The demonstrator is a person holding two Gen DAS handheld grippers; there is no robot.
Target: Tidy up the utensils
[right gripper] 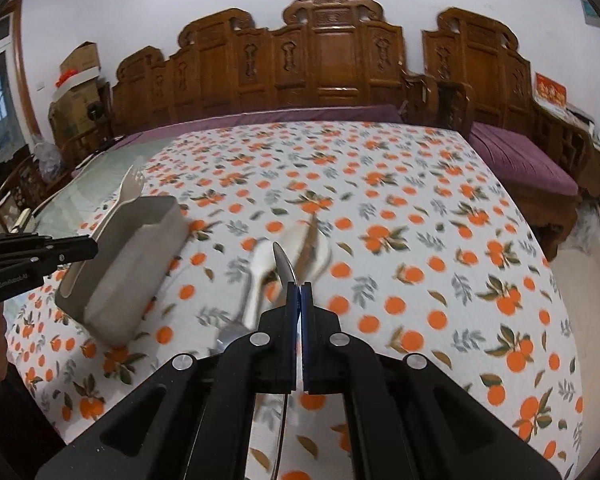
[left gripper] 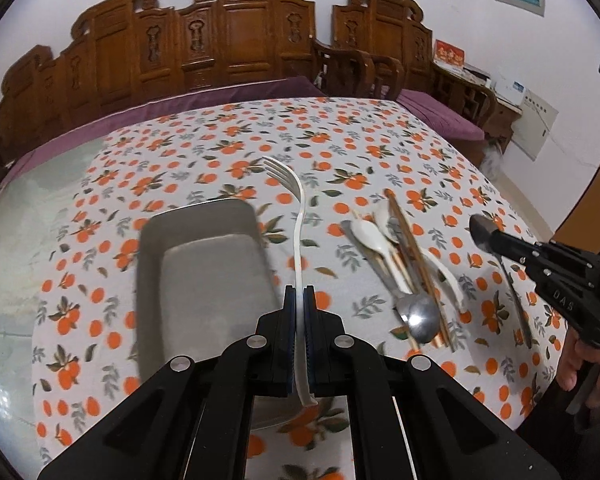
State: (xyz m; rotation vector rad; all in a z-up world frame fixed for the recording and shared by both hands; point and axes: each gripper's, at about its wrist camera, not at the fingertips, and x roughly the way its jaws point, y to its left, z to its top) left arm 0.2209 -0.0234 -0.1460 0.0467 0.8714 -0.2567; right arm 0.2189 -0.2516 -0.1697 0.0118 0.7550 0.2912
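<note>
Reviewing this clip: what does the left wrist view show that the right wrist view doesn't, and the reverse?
Left wrist only: the left gripper shut on the white fork, plus wooden chopsticks and a steel spoon in the pile.

Right wrist only: the right gripper shut on a metal spoon, seen edge-on; cardboard boxes by the wall.

Both: the metal tray, the white ceramic spoons, the orange-print tablecloth, and the carved wooden bench.

Black hand-held gripper [left gripper: 299, 300] — silver screws, blue-edged pads — bare fingers behind.

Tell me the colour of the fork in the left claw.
White; the fork shows best in the left wrist view, clamped upright in the left claw.
</note>
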